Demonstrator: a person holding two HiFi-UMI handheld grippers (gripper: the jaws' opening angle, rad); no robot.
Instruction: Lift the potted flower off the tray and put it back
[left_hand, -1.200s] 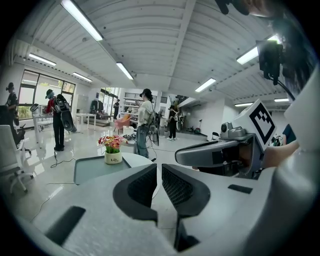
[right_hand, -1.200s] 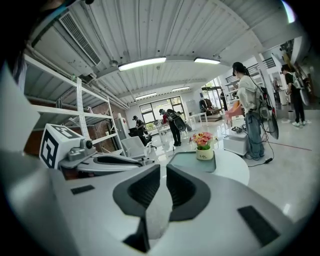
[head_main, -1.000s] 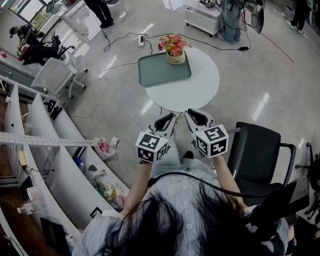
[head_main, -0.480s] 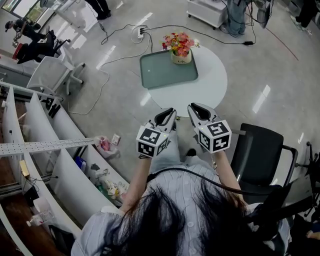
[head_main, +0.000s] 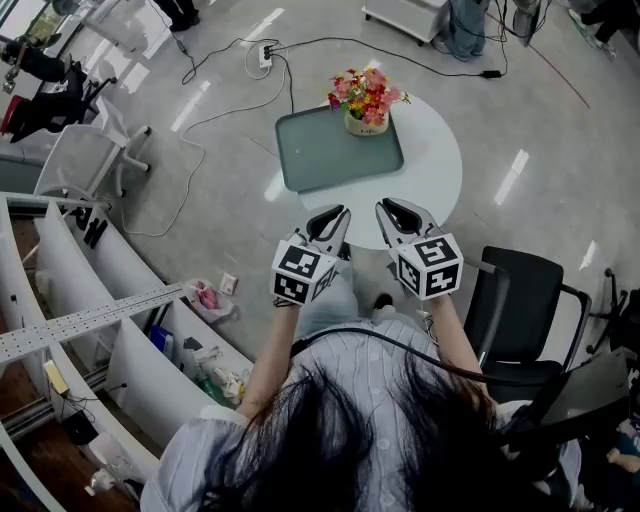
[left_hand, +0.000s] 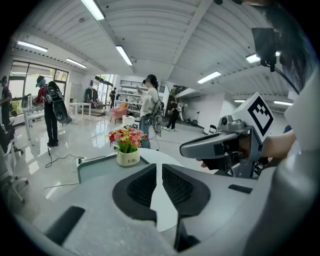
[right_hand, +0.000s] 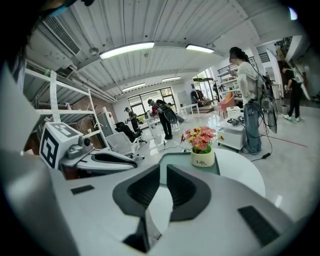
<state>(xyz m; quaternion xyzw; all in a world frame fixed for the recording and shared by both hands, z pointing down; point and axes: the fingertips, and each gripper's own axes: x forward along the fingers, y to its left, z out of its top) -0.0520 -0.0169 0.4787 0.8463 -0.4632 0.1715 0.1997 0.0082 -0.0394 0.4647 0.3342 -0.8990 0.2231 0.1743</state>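
Note:
A potted flower (head_main: 366, 104), pink and red blooms in a cream pot, stands at the far right corner of a grey-green tray (head_main: 330, 155) on a round white table (head_main: 425, 170). My left gripper (head_main: 336, 213) and right gripper (head_main: 388, 207) hover side by side at the table's near edge, both shut with nothing in them, well short of the pot. In the left gripper view the pot (left_hand: 127, 158) sits on the tray (left_hand: 95, 168) beyond my shut left gripper (left_hand: 159, 169). The right gripper view shows the pot (right_hand: 202, 159) ahead of my shut right gripper (right_hand: 162, 171).
A black chair (head_main: 520, 300) stands to the right of the person. White curved shelving (head_main: 110, 310) runs along the left. Cables and a power strip (head_main: 262, 55) lie on the floor behind the table. People stand in the background (left_hand: 149, 107).
Both grippers have moved forward to the table's near edge, still shut. The table, tray and flower have come nearer in the head view.

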